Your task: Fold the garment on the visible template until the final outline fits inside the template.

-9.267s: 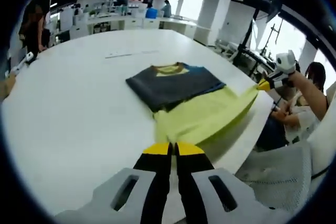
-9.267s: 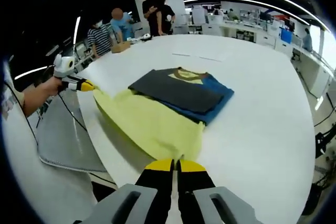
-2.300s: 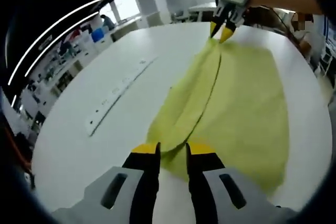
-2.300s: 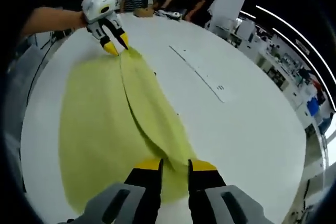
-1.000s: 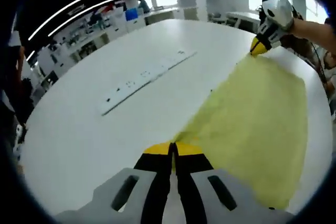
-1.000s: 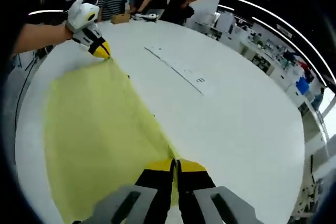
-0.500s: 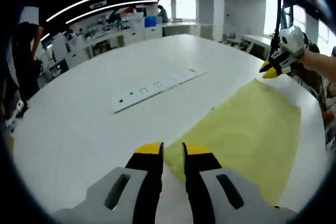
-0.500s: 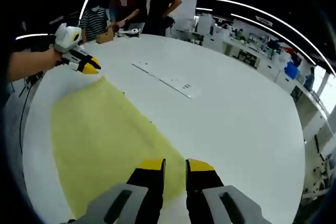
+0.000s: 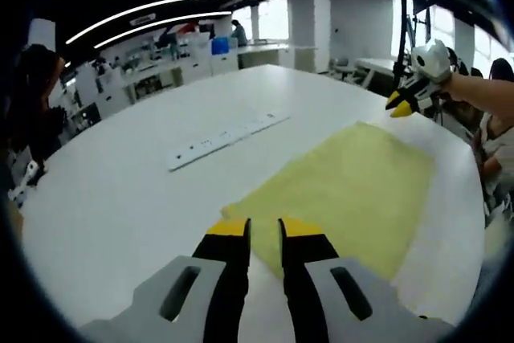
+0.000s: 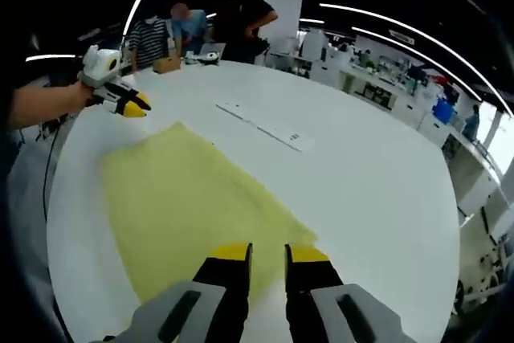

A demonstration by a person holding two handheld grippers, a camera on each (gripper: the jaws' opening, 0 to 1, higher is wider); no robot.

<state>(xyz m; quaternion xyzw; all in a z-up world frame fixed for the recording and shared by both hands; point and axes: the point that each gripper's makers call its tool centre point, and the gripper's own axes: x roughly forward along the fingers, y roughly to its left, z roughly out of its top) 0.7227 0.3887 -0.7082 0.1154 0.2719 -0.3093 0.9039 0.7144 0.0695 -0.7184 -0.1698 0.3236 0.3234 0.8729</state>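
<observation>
- The left tool (image 9: pixel 263 227), clamped on the cloth a second ago, now stands with jaws spread, free of it.
- The yellow garment (image 9: pixel 345 190) lies flat on the white counter (image 9: pixel 120 198), near a long plug strip (image 9: pixel 221 136).
- The right tool (image 10: pixel 267 255) has likewise let go, jaws apart, so this spreading step looks finished.

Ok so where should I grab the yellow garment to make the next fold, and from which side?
The yellow garment lies spread flat on the white table, so probably take its corners. The left hand-held gripper hovers open just short of the near corner; come in low along the table and pinch there. The right hand-held gripper could likewise take the corner ahead of it.
</observation>
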